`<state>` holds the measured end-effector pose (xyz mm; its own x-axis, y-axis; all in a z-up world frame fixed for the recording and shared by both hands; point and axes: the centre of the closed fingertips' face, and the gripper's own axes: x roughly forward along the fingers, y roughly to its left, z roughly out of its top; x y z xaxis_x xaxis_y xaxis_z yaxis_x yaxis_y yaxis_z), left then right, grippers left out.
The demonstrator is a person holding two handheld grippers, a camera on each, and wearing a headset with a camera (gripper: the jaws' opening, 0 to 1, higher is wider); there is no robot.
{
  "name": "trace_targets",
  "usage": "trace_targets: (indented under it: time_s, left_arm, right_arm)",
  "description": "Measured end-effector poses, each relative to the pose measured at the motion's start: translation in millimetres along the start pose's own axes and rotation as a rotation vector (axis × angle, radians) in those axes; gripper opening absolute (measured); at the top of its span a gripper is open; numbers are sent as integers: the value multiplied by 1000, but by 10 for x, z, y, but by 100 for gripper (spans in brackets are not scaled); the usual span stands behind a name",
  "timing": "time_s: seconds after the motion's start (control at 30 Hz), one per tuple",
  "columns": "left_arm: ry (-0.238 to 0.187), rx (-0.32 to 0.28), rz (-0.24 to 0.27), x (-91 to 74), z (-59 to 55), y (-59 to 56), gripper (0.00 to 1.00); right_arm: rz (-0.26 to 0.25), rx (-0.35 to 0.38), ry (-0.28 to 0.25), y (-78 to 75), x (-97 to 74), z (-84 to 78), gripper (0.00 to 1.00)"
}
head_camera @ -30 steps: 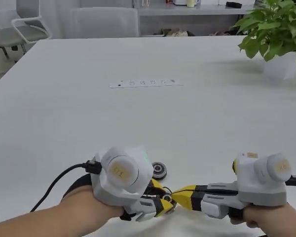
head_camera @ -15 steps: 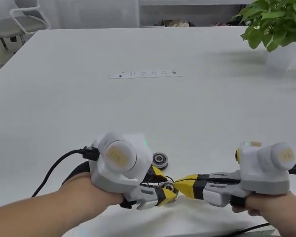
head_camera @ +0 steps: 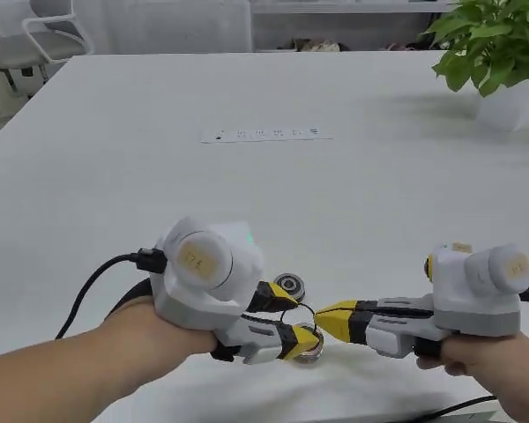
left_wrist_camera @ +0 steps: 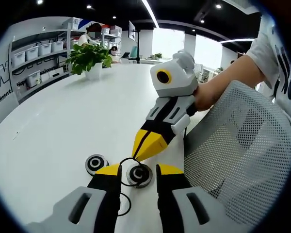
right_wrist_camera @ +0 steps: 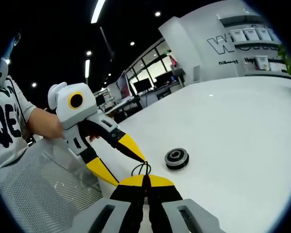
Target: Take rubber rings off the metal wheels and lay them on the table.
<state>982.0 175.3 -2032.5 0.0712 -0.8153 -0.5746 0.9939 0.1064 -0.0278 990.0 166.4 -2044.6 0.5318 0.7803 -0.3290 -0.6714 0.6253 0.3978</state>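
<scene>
My left gripper (head_camera: 293, 317) holds a small metal wheel (head_camera: 309, 342) just above the white table (head_camera: 247, 203), near its front edge. In the left gripper view the wheel (left_wrist_camera: 139, 175) sits clamped between the yellow jaws of that gripper (left_wrist_camera: 138, 171). My right gripper (head_camera: 322, 315) comes in from the right, shut on a thin black rubber ring (head_camera: 301, 310) stretched off the wheel. The ring (right_wrist_camera: 141, 168) loops up from the closed tips of the right gripper (right_wrist_camera: 145, 180). A second wheel (head_camera: 288, 285) with its dark ring lies on the table just behind.
A white power strip (head_camera: 266, 135) lies mid-table. A potted plant (head_camera: 494, 44) stands at the far right corner. A black cable (head_camera: 97, 291) trails left from the left gripper. A grey mesh chair back (left_wrist_camera: 233, 145) is close behind the front edge.
The right gripper has drawn back a little from the wheel, and the black ring now stands out as a stretched loop between the two grippers. Both grippers sit slightly higher.
</scene>
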Motion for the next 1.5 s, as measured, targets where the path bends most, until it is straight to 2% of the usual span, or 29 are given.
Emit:
trace_targets:
  time_s: [0.27,0.4,0.57,0.77,1.03,1.3,1.5]
  left_arm:
    - [-26,-25,16,-159,44,72,30]
    - [-54,-37,29,-259,98,95,32]
    - [-75,-55,52,-388,109,142,34]
    - [-81,-55,81,-564,50,185,38]
    - [-75,-72,96,-727,-69,181,45]
    - [-87,-82,120,-901,-100,200,51]
    - [-76,-88,129,-987,-174,188,55]
  right_arm:
    - [16,-7,0,21,30,62,0]
    - [24,-10,-2,30,42,94,0]
    - [28,-16,-4,32,60,131,0]
    - [33,-25,-5,54,76,176,0]
    - [44,-41,9,83,96,207,0]
    - [71,-71,42,158,157,226,0]
    - [85,-87,68,174,205,187,0]
